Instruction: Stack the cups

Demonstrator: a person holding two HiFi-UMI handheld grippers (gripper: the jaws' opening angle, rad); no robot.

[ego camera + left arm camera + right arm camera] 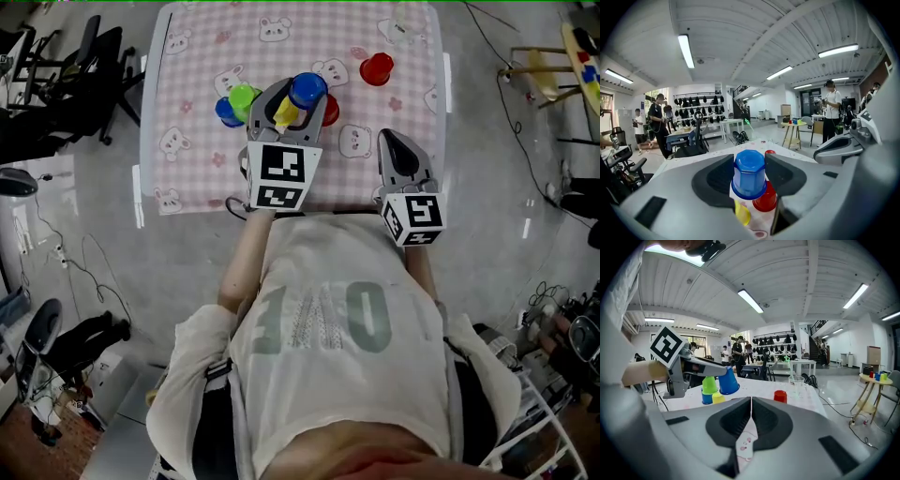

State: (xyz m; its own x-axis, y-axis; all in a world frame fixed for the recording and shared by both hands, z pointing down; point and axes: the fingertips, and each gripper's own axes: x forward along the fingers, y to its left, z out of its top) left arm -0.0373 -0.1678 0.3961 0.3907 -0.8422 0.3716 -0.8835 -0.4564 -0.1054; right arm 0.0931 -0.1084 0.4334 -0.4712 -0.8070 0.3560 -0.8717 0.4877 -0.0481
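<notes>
In left gripper [750, 182], upturned blue cup [749, 171]

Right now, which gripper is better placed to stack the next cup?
Left: the left gripper holds a blue cup beside the green cup; the right gripper is shut, empty, farther back.

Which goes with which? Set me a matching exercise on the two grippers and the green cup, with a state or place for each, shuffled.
Things:
1. left gripper
2. right gripper
3. green cup

States or places:
A. upside down on top of a second blue cup
B. jaws together, nothing between them
C. jaws clamped on a blue cup

Pairs: 1-C, 2-B, 3-A
</notes>
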